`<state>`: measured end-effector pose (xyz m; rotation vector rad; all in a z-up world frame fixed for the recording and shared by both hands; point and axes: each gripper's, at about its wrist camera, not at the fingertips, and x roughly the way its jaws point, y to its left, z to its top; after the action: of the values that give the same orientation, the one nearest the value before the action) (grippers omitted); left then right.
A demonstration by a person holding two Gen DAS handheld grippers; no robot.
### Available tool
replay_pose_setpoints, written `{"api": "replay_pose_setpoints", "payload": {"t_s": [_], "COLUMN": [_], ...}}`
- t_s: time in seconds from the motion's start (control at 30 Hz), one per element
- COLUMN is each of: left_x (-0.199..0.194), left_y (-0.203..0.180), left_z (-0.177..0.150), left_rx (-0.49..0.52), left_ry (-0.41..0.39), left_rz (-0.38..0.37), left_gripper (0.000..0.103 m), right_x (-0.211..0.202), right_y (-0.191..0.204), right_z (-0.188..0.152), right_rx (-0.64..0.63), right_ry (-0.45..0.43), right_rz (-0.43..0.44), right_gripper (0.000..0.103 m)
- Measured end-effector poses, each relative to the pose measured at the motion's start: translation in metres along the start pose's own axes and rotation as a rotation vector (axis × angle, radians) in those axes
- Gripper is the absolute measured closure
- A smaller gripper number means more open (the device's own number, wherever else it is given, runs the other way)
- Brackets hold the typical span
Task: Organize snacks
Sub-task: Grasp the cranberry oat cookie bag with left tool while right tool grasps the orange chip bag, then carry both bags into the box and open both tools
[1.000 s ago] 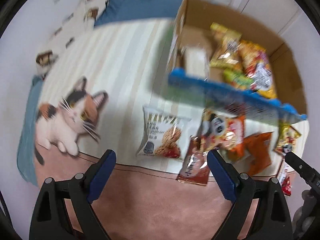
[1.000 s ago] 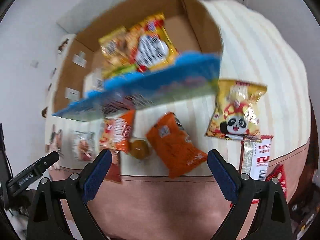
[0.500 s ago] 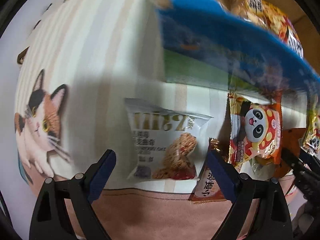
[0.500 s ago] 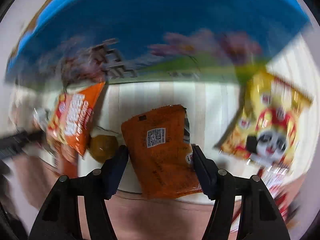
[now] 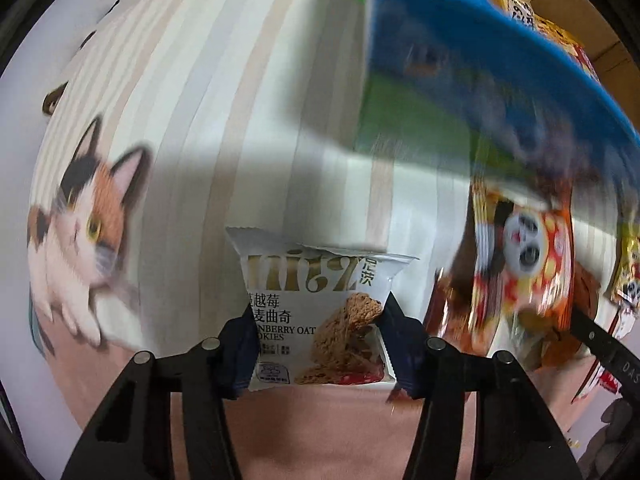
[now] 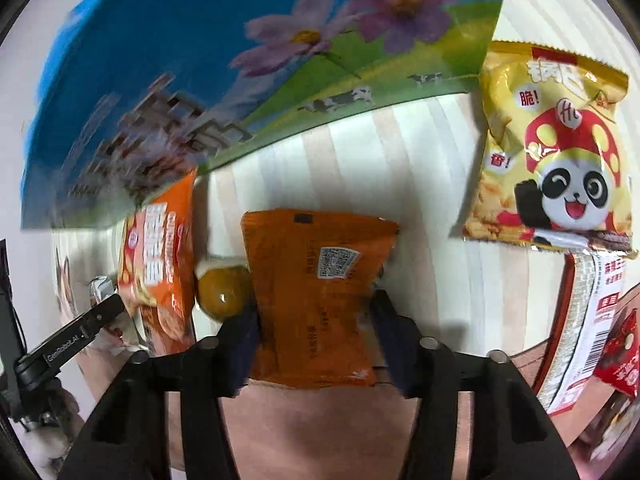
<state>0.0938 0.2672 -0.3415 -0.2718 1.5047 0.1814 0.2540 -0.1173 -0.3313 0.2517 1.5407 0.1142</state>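
Both tongs clamp down on snacks at once: the left tongs (image 5: pixel 316 344), jaws just closed, pinch the white oat-cookie packet (image 5: pixel 320 316) at the bottom centre of the frame, while the right tongs (image 6: pixel 314 336) squeeze the orange packet (image 6: pixel 316 300). Some packets already sit in the cardboard box (image 5: pixel 600 32) at upper right; the panda bag (image 6: pixel 556 160) and several others lie on the striped blanket (image 6: pixel 420 184), yet to be sorted.
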Motion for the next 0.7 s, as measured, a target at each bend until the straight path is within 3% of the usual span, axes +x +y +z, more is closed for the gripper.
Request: {"api": "replay_pose_setpoints", "payload": {"t_s": [0.33,0.57,0.7], "left_x": [0.022,0.037,0.04], "left_y": [0.005,0.002,0.011], "left_z": [-0.11,-0.12,-0.1], "left_rx": [0.003,0.019,0.003], "left_ry": [0.088,0.093,0.091], "left_rz": [0.003,0.022,0.007], "left_gripper": [0.05,0.049,0.05], "right_x": [0.0,0.014,0.021], "right_y": [-0.011,-0.017,-0.011], "right_z": [-0.084,-0.106,-0.117], "right_rx": [-0.131,-0.09,-0.102], "right_ry": [0.121,0.169,0.154], "right_rz": [-0.016,-0.009,-0.036], "right_gripper": [0.051,0.046,0.045]}}
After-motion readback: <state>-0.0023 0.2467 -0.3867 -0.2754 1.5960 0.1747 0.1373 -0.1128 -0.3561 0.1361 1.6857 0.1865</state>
